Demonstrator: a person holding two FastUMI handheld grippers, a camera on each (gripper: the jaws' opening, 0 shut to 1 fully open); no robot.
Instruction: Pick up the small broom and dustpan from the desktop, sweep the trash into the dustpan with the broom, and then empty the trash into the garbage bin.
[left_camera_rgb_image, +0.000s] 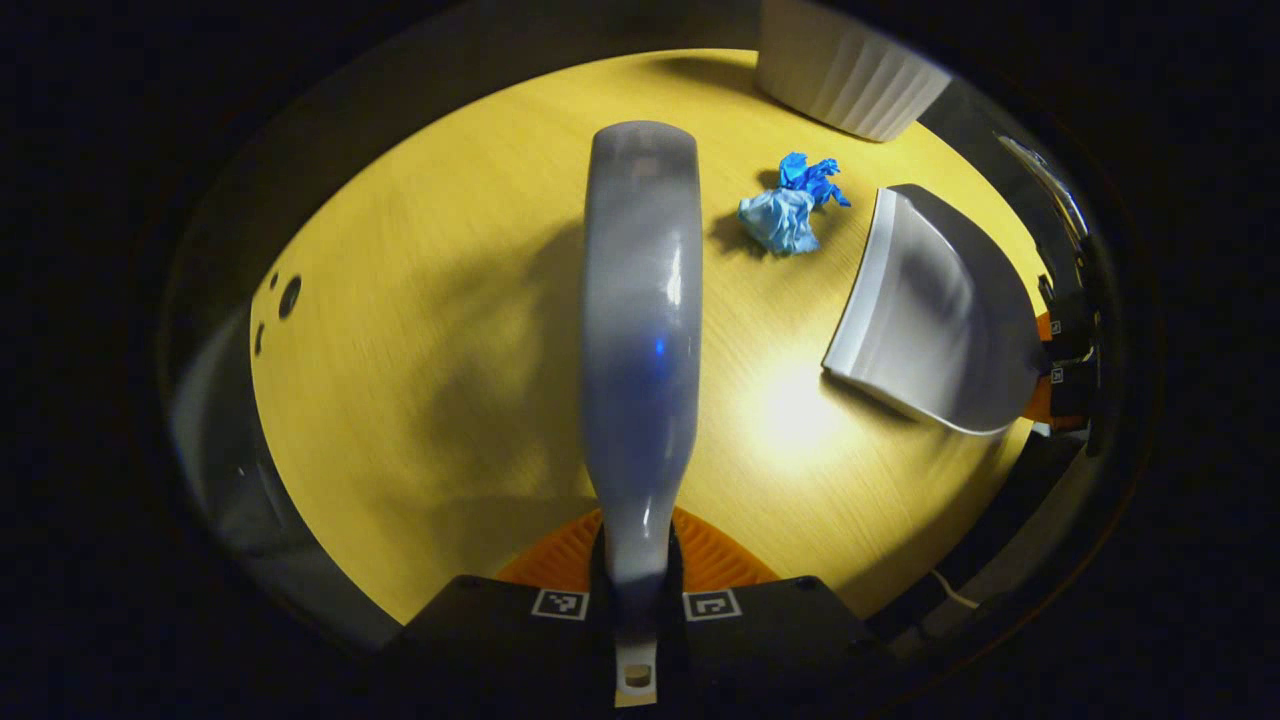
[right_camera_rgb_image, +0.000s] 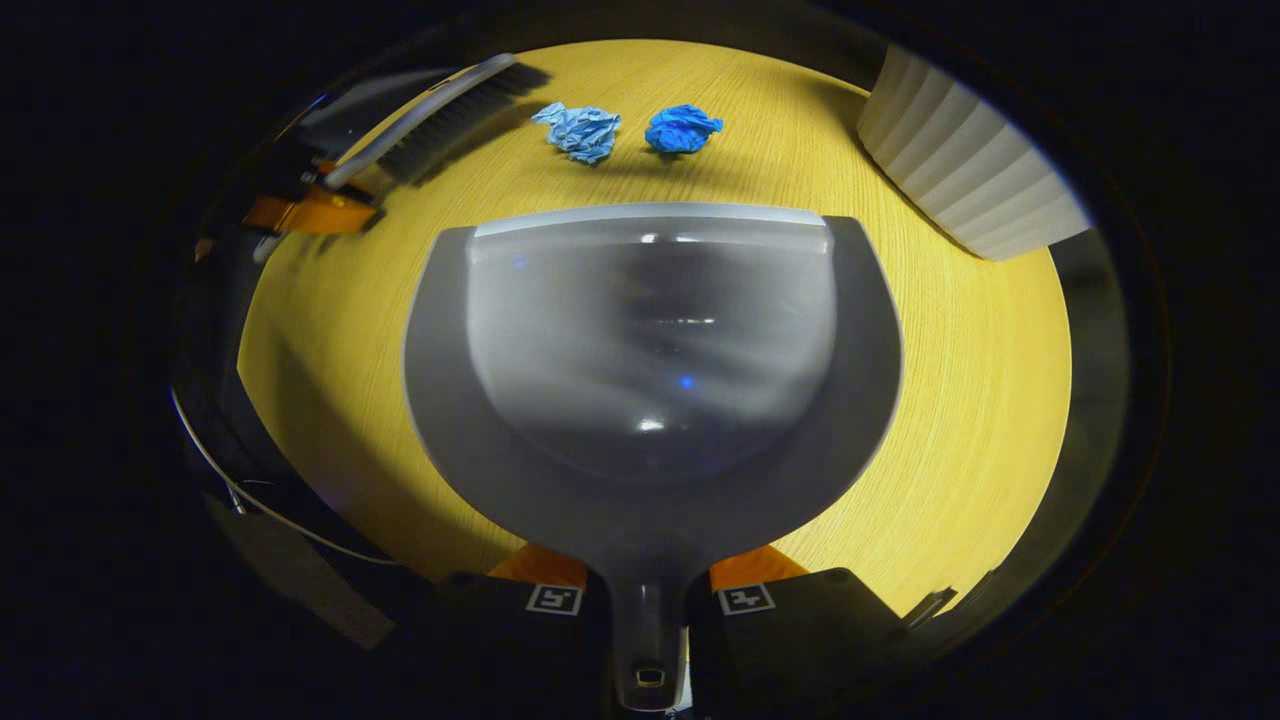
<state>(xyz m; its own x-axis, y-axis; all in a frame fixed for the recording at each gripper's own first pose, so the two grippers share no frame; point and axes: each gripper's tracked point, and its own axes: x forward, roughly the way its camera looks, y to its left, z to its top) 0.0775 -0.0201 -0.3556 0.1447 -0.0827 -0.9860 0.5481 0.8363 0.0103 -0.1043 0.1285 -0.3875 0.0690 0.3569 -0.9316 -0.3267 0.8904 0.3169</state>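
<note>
My left gripper (left_camera_rgb_image: 637, 590) is shut on the handle of the small grey broom (left_camera_rgb_image: 640, 330), which points away from me over the yellow desktop (left_camera_rgb_image: 420, 330). The same broom (right_camera_rgb_image: 440, 110) shows its dark bristles at the top left of the right gripper view, with the left gripper (right_camera_rgb_image: 310, 212) behind it. My right gripper (right_camera_rgb_image: 648, 590) is shut on the stem of the grey dustpan (right_camera_rgb_image: 650, 380), held low with its lip facing two paper wads. The pale blue wad (right_camera_rgb_image: 580, 130) and the darker blue wad (right_camera_rgb_image: 682, 128) lie just beyond the lip. The dustpan (left_camera_rgb_image: 930, 320) sits right of the wads (left_camera_rgb_image: 790, 205).
A white ribbed garbage bin (right_camera_rgb_image: 965, 170) stands at the far right of the desk, also the bin (left_camera_rgb_image: 850, 75) at the top of the left gripper view. Small dark holes (left_camera_rgb_image: 288, 297) mark the desktop at the left. The desk edge curves close on both sides.
</note>
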